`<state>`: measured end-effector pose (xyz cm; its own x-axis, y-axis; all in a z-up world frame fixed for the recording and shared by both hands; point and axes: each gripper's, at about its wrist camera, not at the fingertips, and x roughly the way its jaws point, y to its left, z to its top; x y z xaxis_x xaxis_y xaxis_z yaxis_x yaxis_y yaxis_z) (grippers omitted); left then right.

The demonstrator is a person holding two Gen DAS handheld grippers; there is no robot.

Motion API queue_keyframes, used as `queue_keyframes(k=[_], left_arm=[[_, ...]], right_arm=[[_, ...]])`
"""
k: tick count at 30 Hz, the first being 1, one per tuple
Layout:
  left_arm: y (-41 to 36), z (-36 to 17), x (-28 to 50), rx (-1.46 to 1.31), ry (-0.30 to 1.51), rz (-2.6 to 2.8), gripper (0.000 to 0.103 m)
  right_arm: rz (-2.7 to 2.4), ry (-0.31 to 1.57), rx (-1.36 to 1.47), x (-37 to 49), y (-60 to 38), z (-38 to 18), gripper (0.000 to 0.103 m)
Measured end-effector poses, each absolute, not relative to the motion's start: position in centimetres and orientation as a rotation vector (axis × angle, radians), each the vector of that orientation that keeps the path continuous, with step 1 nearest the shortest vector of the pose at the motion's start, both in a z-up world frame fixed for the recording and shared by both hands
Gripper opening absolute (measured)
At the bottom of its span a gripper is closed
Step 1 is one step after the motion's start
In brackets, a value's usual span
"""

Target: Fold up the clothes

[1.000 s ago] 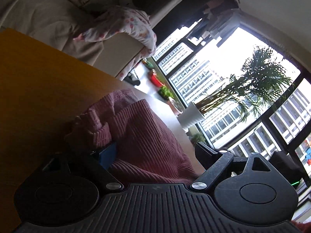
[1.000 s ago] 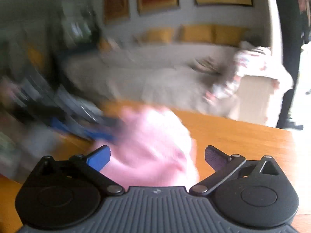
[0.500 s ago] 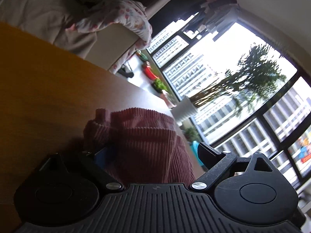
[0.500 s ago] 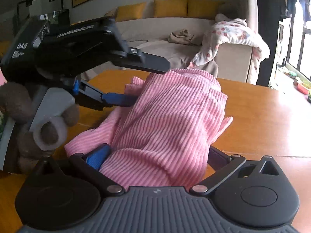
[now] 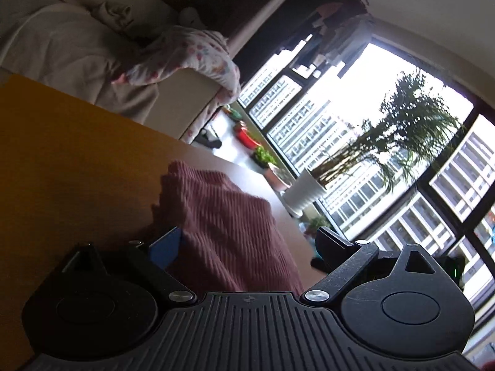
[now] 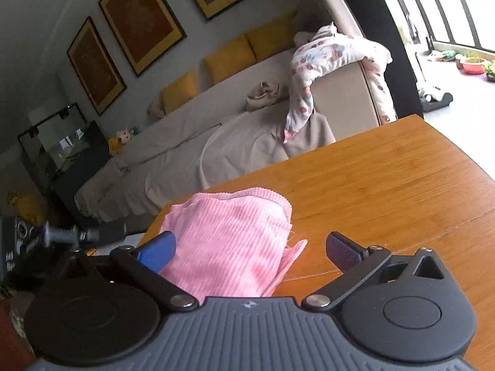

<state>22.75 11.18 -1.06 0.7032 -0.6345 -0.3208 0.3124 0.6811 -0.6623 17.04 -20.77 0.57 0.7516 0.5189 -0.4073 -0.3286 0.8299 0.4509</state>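
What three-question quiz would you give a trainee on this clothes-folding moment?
1. True or false: the right claw is clamped shut on the pink ribbed garment.
2. Multiple choice: what does the garment rest on? A) sofa B) wooden table C) floor
3. What is draped over the sofa arm?

Key
1. False: its fingers stand wide apart, with the cloth lying between them.
2. B
3. A white floral-print garment.

You've got ribbed pink corduroy-looking cloth point(image 6: 229, 244) on a smooth, slightly glossy wooden table point(image 6: 386, 191); matt black plastic grippers.
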Motion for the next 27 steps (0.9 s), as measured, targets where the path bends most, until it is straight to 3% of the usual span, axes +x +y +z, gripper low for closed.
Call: queue_keyframes(k=[4,7,13,27], left_arm=[[10.8,-1.5,25.1,-0.632,0.596,-0.548,0.096],[9.8,-1.3,26.4,-0.640,0.601,-0.653,0.087],[8.0,-2.0,27.2,-0.577,0.688,-0.757,0.087],[10.2,-1.8,24.3,-0.636,0.656,-0.740,0.088]], right_arm=[[0.442,0.573,0.297,16.3,-19.4,-1.6,0.103],[0.469,0.576,0.289,16.1,-19.1,-1.9,0.103],[0.478,0.611,0.325,16.5,-19.5,-2.3,0.103],[0.462,0.630,0.414,17.0,-20.4,-2.9,0.103]])
